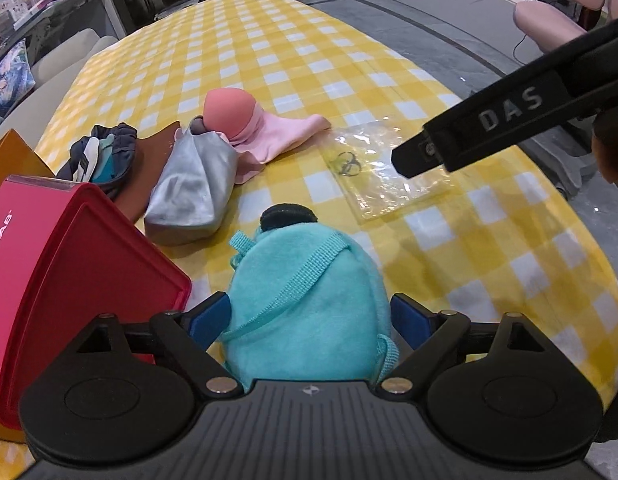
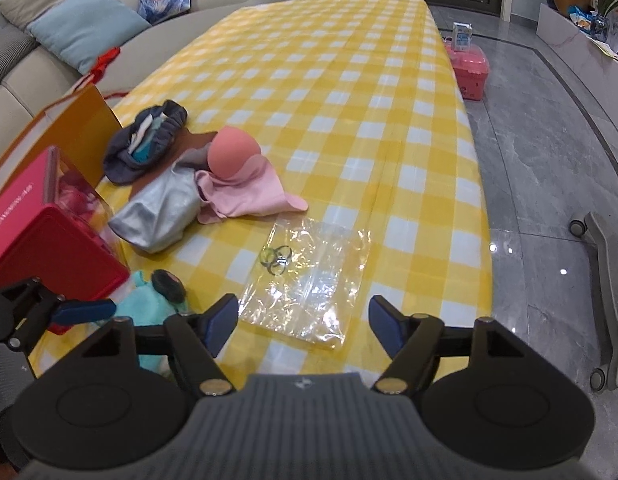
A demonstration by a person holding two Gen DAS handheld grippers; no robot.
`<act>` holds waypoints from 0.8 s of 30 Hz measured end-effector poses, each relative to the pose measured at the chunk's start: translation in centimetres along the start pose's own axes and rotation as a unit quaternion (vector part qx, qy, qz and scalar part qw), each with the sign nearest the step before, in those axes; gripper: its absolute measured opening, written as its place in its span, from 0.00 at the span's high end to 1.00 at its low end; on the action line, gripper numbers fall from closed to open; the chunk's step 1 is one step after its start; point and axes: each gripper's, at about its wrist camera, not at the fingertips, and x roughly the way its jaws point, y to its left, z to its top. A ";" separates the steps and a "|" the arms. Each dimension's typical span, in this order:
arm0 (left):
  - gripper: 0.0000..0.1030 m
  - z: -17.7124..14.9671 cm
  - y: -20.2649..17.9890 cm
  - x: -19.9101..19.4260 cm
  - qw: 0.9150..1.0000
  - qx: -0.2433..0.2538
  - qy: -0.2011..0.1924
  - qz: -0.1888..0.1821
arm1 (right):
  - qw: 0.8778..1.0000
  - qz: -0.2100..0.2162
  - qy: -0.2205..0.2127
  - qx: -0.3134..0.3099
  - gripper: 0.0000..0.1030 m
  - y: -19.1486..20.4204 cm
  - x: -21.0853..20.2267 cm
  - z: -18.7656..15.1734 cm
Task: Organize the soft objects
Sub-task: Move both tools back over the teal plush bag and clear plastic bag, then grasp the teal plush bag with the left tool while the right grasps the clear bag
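While the left gripper (image 1: 309, 314) is hanging with its jaws spread wide on either side of the teal plush pouch (image 1: 305, 304) (pads apparently not pressing yet), the right gripper (image 2: 303, 324) is hovering open over the clear plastic bag (image 2: 309, 280) on the checked tablecloth (image 2: 349, 120). I'd say the left should be closing on the pouch's middle, clear of its strap (image 1: 309, 272), before lifting.

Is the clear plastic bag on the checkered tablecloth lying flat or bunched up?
Flat: the clear plastic bag lies spread on the tablecloth, small rings inside.
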 end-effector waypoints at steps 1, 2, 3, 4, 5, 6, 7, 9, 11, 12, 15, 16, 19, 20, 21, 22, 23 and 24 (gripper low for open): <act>0.00 0.0 0.2 0.2 1.000 -0.004 0.001 0.000 | 1.000 -0.002 0.003 -0.001 0.30 0.1 0.4 0.1; 0.00 0.0 0.4 0.4 1.000 -0.011 0.002 -0.003 | 1.000 -0.003 0.007 -0.002 0.30 0.2 0.9 0.1; 0.00 0.0 0.7 0.5 1.000 -0.019 0.002 -0.003 | 1.000 -0.005 0.011 -0.003 0.28 0.3 1.3 0.3; 0.00 -0.1 1.0 0.7 1.000 -0.026 0.004 -0.002 | 1.000 -0.006 0.015 -0.003 0.26 0.5 1.8 0.4; 0.00 -0.1 1.2 0.8 0.999 -0.032 0.005 -0.001 | 1.000 -0.006 0.017 -0.004 0.26 0.6 2.2 0.5; 0.00 -0.2 1.4 0.9 0.999 -0.036 0.006 -0.001 | 1.000 -0.005 0.019 -0.004 0.25 0.8 2.6 0.6; 0.00 -0.3 1.6 1.0 0.999 -0.040 0.007 -0.002 | 1.000 -0.004 0.021 -0.003 0.25 0.9 3.0 0.7; 0.00 -0.4 1.9 1.0 0.999 -0.043 0.006 -0.004 | 1.000 -0.010 0.028 -0.001 0.24 1.2 3.9 0.9; 0.02 -0.4 2.0 1.0 0.999 -0.044 0.005 -0.005 | 0.999 -0.021 0.032 -0.001 0.22 1.7 4.7 1.2; 0.04 -0.4 2.1 1.0 0.999 -0.045 0.004 -0.004 | 0.999 -0.030 0.031 -0.001 0.21 2.0 5.0 1.3; 0.05 -0.3 2.3 1.2 0.999 -0.049 0.008 -0.001 | 0.998 -0.047 0.031 0.007 0.15 2.3 5.8 1.6; 0.05 -0.3 2.3 1.3 0.999 -0.050 0.009 0.000 | 0.998 -0.049 0.033 0.014 0.15 2.3 6.1 1.7; 0.07 -0.2 2.4 1.4 0.999 -0.053 0.011 0.002 | 0.997 -0.061 0.040 0.022 0.15 2.6 6.8 1.8; 0.09 -0.2 2.5 1.4 0.998 -0.054 0.010 0.003 | 0.996 -0.075 0.041 0.018 0.15 2.7 7.0 1.8; 0.11 -0.2 2.6 1.5 0.998 -0.056 0.010 0.004 | 0.995 -0.086 0.041 0.016 0.14 2.8 7.1 1.8; 0.13 -0.2 2.8 1.5 0.998 -0.060 0.009 0.003 | 0.995 -0.093 0.041 0.017 0.13 2.7 7.2 1.8; 0.17 -0.1 2.9 1.5 0.998 -0.064 0.008 0.002 | 0.994 -0.096 0.042 0.021 0.13 2.5 7.3 1.7; 0.20 -0.1 3.0 1.5 0.998 -0.067 0.008 0.003 | 0.994 -0.097 0.041 0.021 0.12 2.4 7.3 1.7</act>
